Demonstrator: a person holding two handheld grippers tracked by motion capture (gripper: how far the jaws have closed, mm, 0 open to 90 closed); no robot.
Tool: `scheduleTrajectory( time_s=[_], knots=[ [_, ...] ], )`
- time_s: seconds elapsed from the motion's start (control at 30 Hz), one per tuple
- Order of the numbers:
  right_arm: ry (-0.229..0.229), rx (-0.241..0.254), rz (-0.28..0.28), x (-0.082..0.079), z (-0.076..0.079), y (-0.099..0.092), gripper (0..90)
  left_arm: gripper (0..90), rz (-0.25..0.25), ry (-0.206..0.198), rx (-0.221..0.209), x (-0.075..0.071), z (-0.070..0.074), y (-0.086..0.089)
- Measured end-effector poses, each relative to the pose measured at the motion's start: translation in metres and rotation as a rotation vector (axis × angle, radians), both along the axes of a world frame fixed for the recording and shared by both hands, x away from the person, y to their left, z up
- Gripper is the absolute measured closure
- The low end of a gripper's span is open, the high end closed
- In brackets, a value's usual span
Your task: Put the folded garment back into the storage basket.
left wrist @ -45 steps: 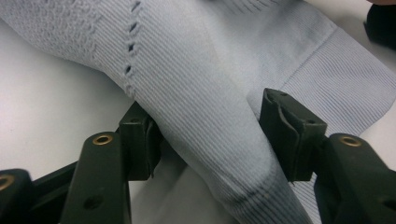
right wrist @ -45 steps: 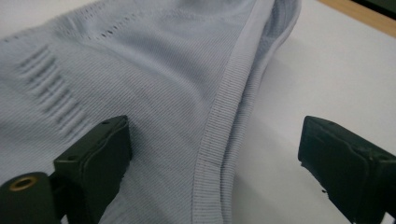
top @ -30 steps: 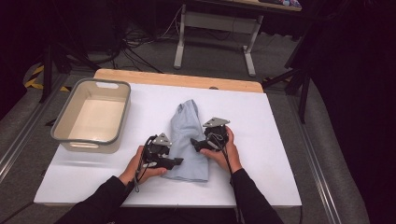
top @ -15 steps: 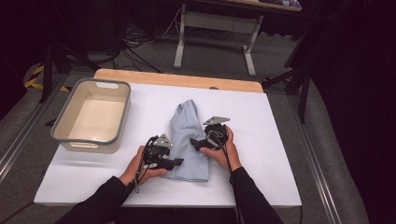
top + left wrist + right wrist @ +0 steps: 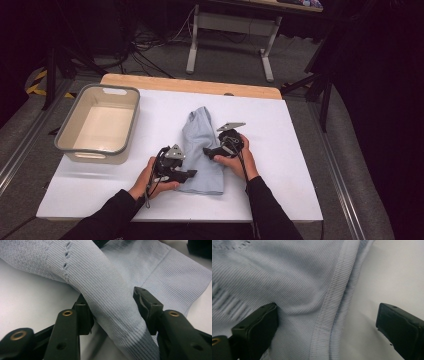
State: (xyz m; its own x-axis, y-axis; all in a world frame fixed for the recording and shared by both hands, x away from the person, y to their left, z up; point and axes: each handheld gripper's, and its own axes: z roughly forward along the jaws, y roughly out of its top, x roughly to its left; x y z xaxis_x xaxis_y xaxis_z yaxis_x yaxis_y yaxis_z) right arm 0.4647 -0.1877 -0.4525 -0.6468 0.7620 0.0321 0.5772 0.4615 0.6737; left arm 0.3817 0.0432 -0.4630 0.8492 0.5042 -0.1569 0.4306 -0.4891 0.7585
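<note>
I see left hand-held gripper (image 5: 112, 312) closing around a raised fold of the light-blue knit garment (image 5: 202, 150); right hand-held gripper (image 5: 327, 322) gapes wide over its ribbed hem, bare worktop (image 5: 280, 150) beside.

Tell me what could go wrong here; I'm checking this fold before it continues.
1. The left tool has been closing around a raised fold of the light blue knit garment, but its pads don't clearly press yet; the fabric may slip out.
2. The right tool stands open astride the ribbed hem; closing could catch one layer only.
</note>
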Motion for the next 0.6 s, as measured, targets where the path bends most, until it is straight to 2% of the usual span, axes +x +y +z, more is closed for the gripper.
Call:
scheduleTrajectory(
  time_s=[0.17, 0.3, 0.4, 0.47, 0.6],
  knots=[
    [0.042, 0.026, 0.018, 0.0019, -0.0002, -0.0002, 10.6, 58.1, -0.002, -0.009, -0.002, -0.0039, 0.0002, -0.0029],
    [0.052, 0.019, 0.024, 0.0028, 0.0007, 0.0007, 13.1, 58.6, -0.001, -0.018, 0.001, -0.0070, 0.0005, -0.0057],
    [0.064, 0.019, 0.042, 0.0025, 0.0025, 0.0019, 20.5, 58.8, -0.002, -0.020, -0.003, -0.0076, 0.0003, -0.0066],
    [0.075, 0.036, 0.074, 0.0021, 0.0035, 0.0015, 27.6, 59.0, -0.003, -0.022, -0.005, -0.0078, 0.0001, -0.0069],
    [0.088, 0.054, 0.095, 0.0012, 0.0044, 0.0015, 36.5, 59.2, -0.006, -0.028, -0.004, -0.0079, 0.0000, -0.0073]
  ],
)
